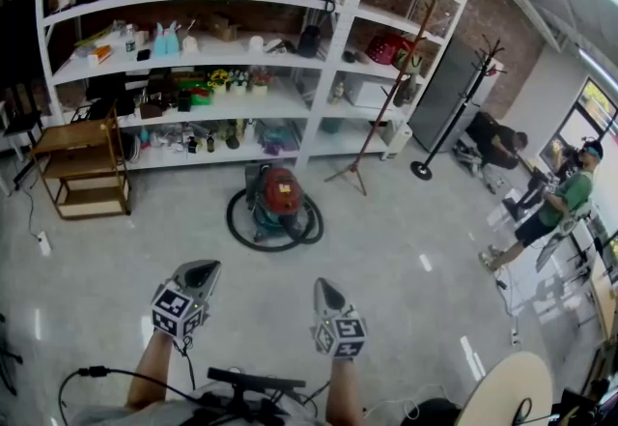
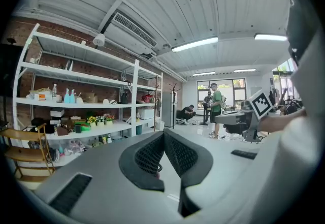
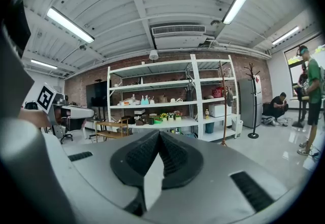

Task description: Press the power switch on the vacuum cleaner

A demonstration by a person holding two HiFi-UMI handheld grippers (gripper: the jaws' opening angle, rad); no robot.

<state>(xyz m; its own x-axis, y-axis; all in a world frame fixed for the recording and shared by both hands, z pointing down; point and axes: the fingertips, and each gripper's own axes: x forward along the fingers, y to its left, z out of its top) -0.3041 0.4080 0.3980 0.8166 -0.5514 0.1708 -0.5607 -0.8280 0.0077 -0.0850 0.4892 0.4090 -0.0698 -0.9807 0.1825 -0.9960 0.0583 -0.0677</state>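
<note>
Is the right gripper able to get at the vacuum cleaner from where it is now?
Probably not yet. The right gripper, jaws together, is held close to the body, while the vacuum cleaner stands well ahead on the floor. Nothing appears to stand between them, so stepping forward should do it.

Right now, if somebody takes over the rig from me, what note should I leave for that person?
Left gripper: fingers shut, empty.
Right gripper: the same.
Vacuum: on the floor ahead, before the shelves, hose looped round it, well apart from both grippers.
Done: nothing; the switch cannot be made out from here.
Left: walk to the vacuum, find the switch, press it.
</note>
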